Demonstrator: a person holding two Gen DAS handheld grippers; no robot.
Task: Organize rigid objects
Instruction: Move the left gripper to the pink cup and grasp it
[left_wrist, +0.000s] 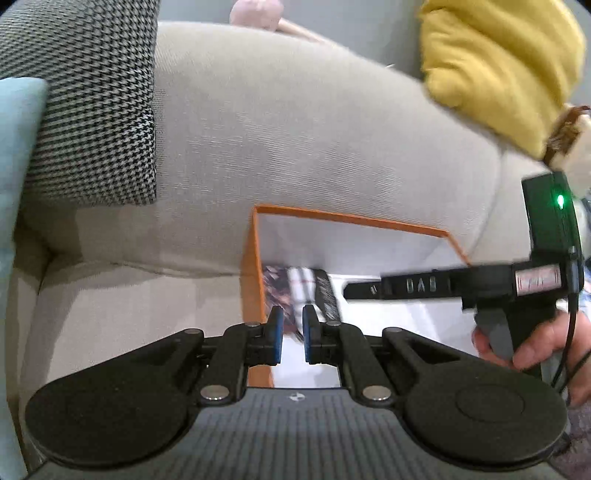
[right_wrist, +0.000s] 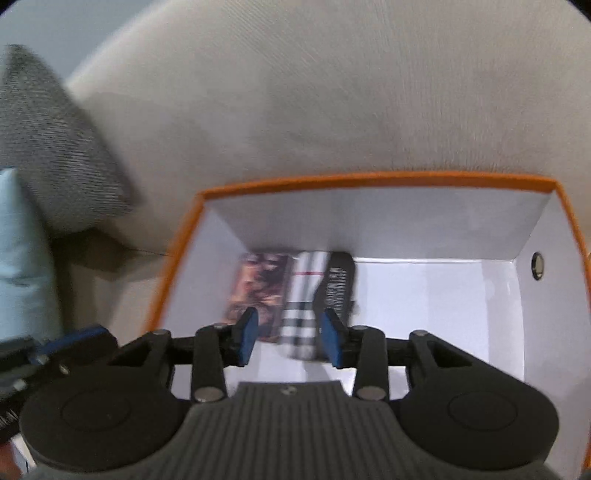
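Three flat packs (right_wrist: 295, 295) lie at the box's (right_wrist: 369, 179) far left corner; left gripper (left_wrist: 292, 332) fingers nearly closed and empty, right gripper (right_wrist: 290, 338) fingers partly open, empty.

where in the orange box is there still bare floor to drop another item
Free: the white floor right of the black item, up to the right wall of the orange box. Crowded: the back-left corner, where the dark patterned item, plaid item and black item lie side by side.

Left claw (left_wrist: 292, 334) closed and empty, right claw (right_wrist: 289, 338) part open and empty, both angled downward
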